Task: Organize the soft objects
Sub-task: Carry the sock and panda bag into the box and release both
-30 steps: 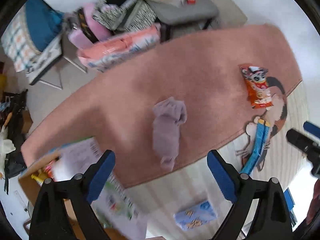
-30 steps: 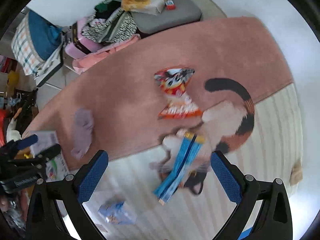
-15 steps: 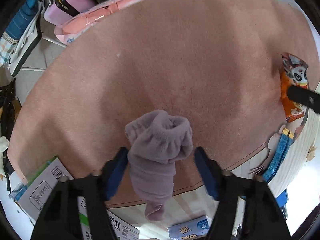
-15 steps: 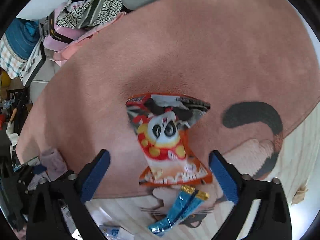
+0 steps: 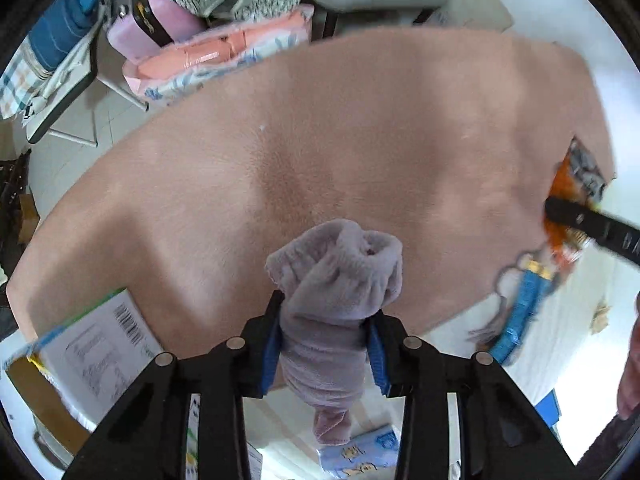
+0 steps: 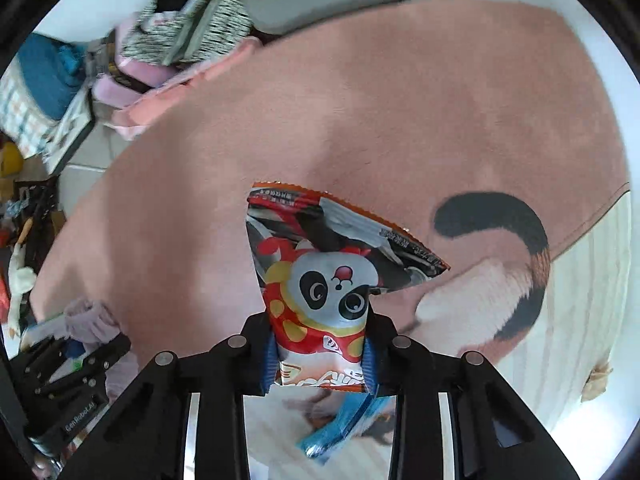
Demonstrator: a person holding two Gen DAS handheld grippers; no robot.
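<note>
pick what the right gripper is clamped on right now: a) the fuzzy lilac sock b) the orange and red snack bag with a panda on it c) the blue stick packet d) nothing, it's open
b: in the right wrist view the right gripper has its blue-padded fingers closed on the lower part of the orange and red snack bag with a panda on it, while the fuzzy lilac sock sits in the left gripper.
</note>
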